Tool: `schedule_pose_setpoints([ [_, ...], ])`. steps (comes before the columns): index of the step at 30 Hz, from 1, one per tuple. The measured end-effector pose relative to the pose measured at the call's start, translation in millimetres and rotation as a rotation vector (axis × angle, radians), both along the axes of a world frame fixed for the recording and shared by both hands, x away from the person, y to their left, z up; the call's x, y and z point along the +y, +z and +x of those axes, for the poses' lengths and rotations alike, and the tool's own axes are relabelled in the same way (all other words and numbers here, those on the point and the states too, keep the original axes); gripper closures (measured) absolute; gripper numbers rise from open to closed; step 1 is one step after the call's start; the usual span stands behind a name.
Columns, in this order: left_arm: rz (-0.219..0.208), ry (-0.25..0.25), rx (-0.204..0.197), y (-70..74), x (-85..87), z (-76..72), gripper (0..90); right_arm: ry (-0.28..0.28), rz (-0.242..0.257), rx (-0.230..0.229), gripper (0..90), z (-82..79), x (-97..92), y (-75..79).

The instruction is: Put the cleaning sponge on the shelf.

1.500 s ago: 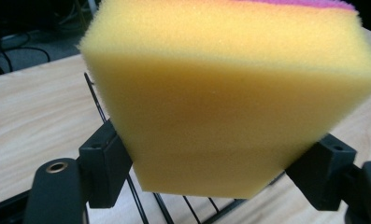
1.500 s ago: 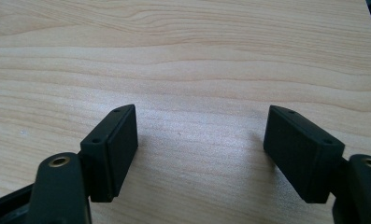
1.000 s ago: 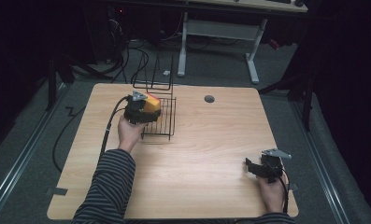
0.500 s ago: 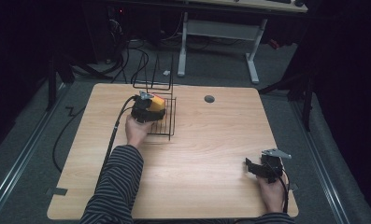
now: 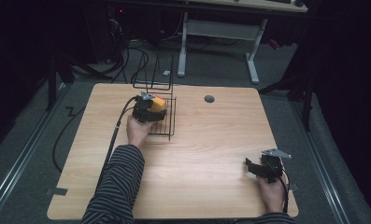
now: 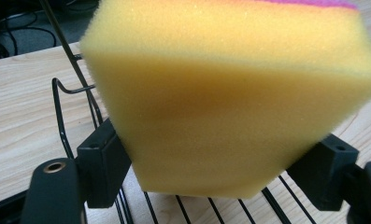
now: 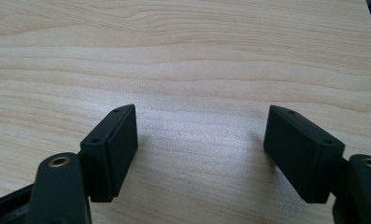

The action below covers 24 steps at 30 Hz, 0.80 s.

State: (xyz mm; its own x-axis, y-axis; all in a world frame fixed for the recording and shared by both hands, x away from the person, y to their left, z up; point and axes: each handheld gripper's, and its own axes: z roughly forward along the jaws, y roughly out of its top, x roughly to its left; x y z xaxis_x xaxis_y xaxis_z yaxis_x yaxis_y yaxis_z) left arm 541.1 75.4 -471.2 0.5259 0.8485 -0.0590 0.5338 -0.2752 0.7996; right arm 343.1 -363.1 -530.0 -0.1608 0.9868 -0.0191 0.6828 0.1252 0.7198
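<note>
Sponge (image 6: 230,107) between left gripper (image 6: 220,172) fingers, top edge cut off.

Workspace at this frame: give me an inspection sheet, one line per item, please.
Surface: light wooden table, with a round grommet hole near its far edge.
Job's things: yellow foam sponge with a pink top layer; black wire rack on the table's far left part.
Clutter: nothing seen.
Grippers: left gripper shut on the sponge, held over the rack's wires; right gripper open, above bare wood at the near right.
Cables: black cable trails from the left gripper along the sleeve; more cables lie on the floor beyond the table.
Surroundings: dark room, grey floor, white desk legs behind.
</note>
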Motion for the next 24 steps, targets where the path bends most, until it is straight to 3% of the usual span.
schedule_pose_setpoints([
  [9, -0.014, -0.001, 0.015, 0.4, 2.2, 1.1, 21.1, 0.001, -0.001, 0.000, 26.4, 0.0, -0.1, 0.0],
  [13, -0.039, -0.004, 0.035, -0.7, 3.8, 2.3, 17.3, 0.000, 0.000, 0.000, 26.4, 0.0, 0.0, 0.0],
  [24, -0.049, -0.022, 0.071, -2.7, 5.6, 2.9, 5.0, 0.000, 0.000, 0.000, 26.4, 0.0, 0.0, 0.0],
])
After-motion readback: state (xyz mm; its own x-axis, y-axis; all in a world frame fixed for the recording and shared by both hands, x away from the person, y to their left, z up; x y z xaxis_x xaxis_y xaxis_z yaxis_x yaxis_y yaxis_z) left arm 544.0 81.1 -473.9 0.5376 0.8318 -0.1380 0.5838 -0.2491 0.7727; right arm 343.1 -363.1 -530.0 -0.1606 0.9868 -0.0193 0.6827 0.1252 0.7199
